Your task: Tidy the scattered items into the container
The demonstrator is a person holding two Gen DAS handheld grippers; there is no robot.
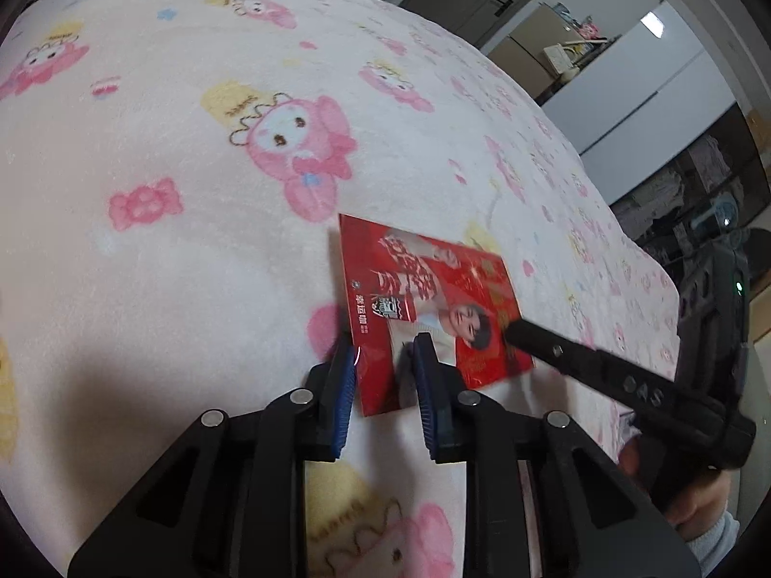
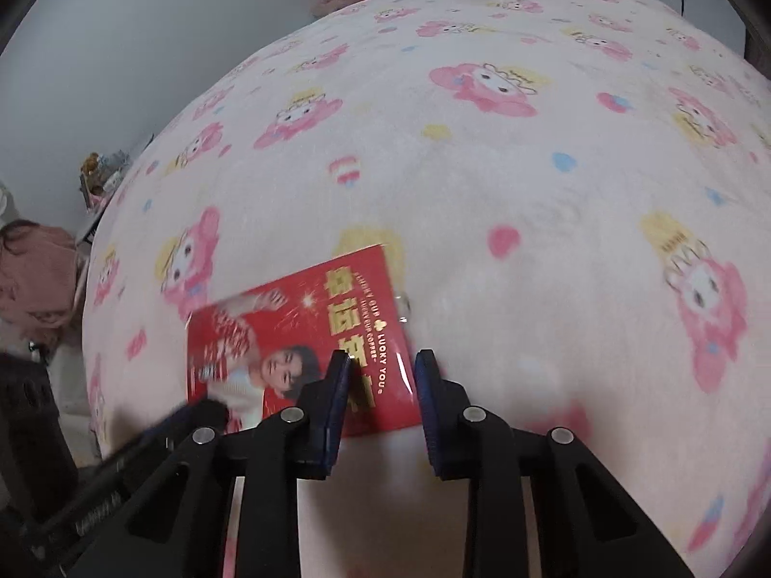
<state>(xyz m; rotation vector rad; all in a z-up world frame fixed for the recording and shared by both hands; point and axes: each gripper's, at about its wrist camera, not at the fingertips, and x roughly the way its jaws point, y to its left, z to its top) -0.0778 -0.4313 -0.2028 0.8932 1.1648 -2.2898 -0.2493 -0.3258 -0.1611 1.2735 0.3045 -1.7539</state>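
Note:
A red card (image 1: 424, 298) printed with a person's portrait and gold lettering lies flat on the pink cartoon-print blanket (image 1: 168, 192). My left gripper (image 1: 385, 356) is open, its blue-padded fingers straddling the card's near left corner. The right gripper's black finger (image 1: 544, 344) touches the card's right edge in the left wrist view. In the right wrist view the same card (image 2: 299, 337) lies under my right gripper (image 2: 383, 361), which is open with its fingers astride the card's right edge. The left gripper's finger (image 2: 192, 416) reaches the card's lower left corner. No container is in view.
The blanket (image 2: 530, 192) covers a bed. Beyond its far edge stand a white cabinet (image 1: 626, 96) and shelves with clutter. In the right wrist view, a pink garment (image 2: 33, 279) lies at the left, beside the bed.

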